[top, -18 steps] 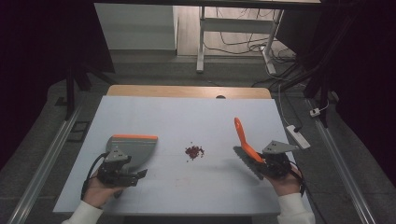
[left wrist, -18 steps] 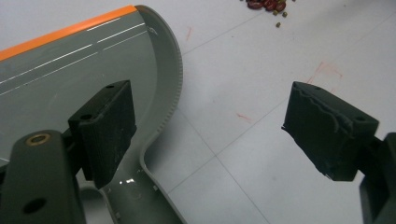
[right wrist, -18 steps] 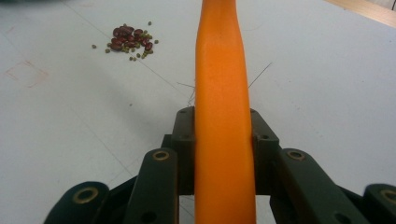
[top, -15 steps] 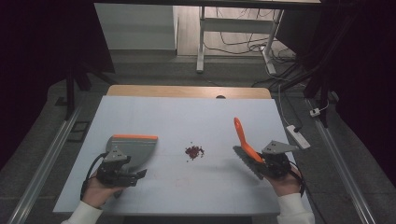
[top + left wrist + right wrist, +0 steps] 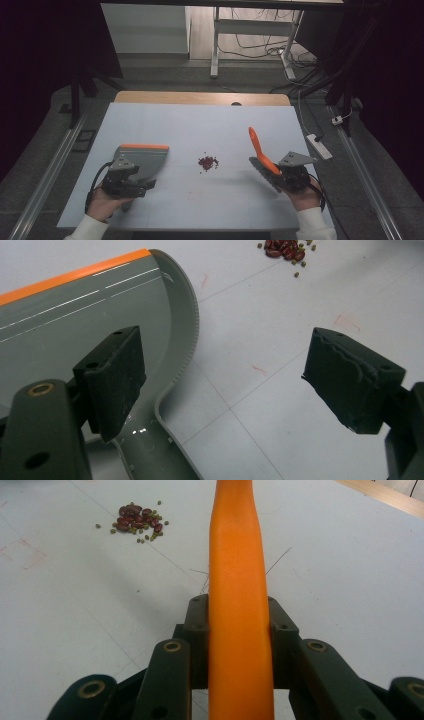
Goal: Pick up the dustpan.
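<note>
Two grippers at the near edge of the pale table [image 5: 190, 125], one at about 7 o'clock, one at about 5. Right gripper [image 5: 239, 640] clamped hard on the orange handle of a brush [image 5: 237, 575], pads pressed against both its sides; in the high view, handle slanted up toward 11 o'clock [image 5: 257, 145], grey bristle head low beside the gripper [image 5: 282, 176], held clear of the surface or just at it, hard to tell which. Left gripper [image 5: 235, 375] spread wide, nothing between the pads, one pad poised over the grey dustpan [image 5: 75, 325], the other over bare table; touching the pan or not, impossible to say. Dustpan lying flat, orange lip [image 5: 145, 147] at its far 12 o'clock edge, just ahead of the left gripper [image 5: 125, 177]. Small heap of dark red beans [image 5: 207, 162] with a few tiny green ones, near the table's middle, between dustpan and brush, apart from both
</note>
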A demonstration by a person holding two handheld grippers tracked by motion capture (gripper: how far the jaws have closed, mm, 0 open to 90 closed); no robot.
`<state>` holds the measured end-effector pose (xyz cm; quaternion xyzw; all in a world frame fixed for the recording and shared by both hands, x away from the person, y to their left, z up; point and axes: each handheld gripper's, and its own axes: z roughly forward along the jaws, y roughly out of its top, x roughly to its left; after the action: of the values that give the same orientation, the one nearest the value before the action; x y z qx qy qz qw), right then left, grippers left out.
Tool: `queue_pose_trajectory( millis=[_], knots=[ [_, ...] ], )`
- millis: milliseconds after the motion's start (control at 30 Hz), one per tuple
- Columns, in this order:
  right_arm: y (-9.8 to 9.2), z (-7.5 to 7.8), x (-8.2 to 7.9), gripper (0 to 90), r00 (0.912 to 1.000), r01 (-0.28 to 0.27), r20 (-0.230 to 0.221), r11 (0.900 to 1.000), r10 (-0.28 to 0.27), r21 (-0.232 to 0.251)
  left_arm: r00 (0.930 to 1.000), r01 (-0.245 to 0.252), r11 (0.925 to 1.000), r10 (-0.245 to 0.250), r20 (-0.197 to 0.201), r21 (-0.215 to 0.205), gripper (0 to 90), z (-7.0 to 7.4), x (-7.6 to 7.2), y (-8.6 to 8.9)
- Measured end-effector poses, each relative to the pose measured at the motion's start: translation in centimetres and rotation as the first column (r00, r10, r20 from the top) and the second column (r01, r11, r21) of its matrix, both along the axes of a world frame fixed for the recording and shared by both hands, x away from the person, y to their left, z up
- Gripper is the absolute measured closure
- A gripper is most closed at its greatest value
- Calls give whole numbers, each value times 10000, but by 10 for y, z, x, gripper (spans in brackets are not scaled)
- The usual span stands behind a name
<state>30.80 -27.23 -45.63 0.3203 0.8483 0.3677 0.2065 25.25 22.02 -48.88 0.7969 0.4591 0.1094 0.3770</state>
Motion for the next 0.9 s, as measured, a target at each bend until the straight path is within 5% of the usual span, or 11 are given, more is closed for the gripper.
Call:
queue_pose_trajectory(
  millis=[500,900],
  knots=[
    [2,0,-1,702,9999,-141,60,9999,141,-95,9995,-260,9990,266,-157,358,180,6,-1,-5],
    [2,-1,-1,702,9997,-224,-3,9997,224,3,9865,-1502,9870,1535,-577,577,180,16,-3,-3]
  ],
)
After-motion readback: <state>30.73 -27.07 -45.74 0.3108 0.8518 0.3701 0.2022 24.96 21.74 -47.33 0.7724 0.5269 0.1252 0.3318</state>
